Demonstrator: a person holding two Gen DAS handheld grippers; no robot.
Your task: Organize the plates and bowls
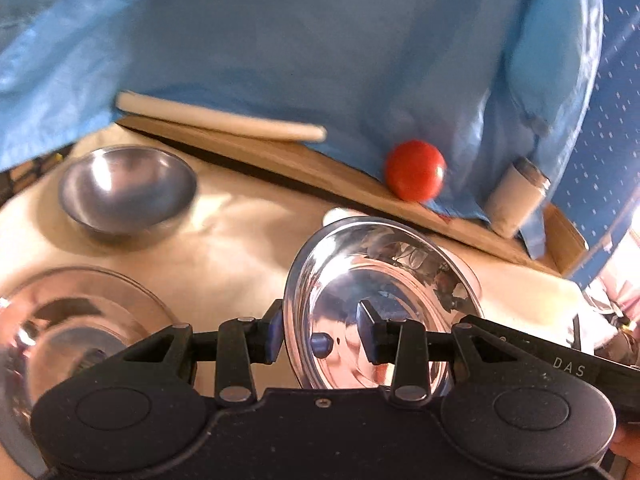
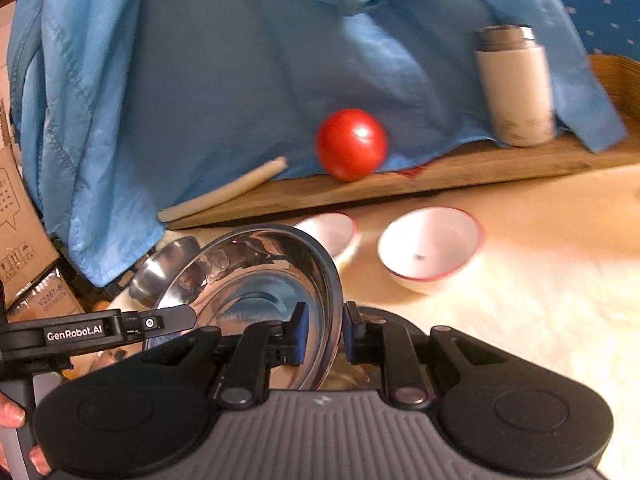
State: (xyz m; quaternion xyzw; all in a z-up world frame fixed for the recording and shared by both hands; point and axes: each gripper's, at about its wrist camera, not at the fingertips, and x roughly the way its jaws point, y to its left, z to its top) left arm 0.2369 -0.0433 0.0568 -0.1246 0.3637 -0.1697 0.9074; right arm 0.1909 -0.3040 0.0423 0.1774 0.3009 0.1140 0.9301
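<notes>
A shiny steel plate [image 1: 380, 304] is held tilted above the cream table, and both grippers straddle its rim. My left gripper [image 1: 320, 340] has its pads on either side of the left rim, not visibly closed on it. My right gripper [image 2: 323, 338] is shut on the plate's [image 2: 256, 292] right rim. A small steel bowl [image 1: 128, 190] stands at the far left; it also shows in the right wrist view [image 2: 168, 264]. A glass plate [image 1: 68, 328] lies at the near left. Two white bowls with red rims [image 2: 430, 254] [image 2: 332, 232] stand on the table beyond the plate.
A wooden board [image 2: 440, 176] runs along the back, carrying a red tomato [image 2: 351, 144], a white flask [image 2: 516, 88] and a white stick [image 2: 224, 192]. Blue cloth [image 2: 200, 80] hangs behind. Cardboard boxes [image 2: 24, 220] stand at the left. Furry cream covering [image 2: 540, 300] covers the table.
</notes>
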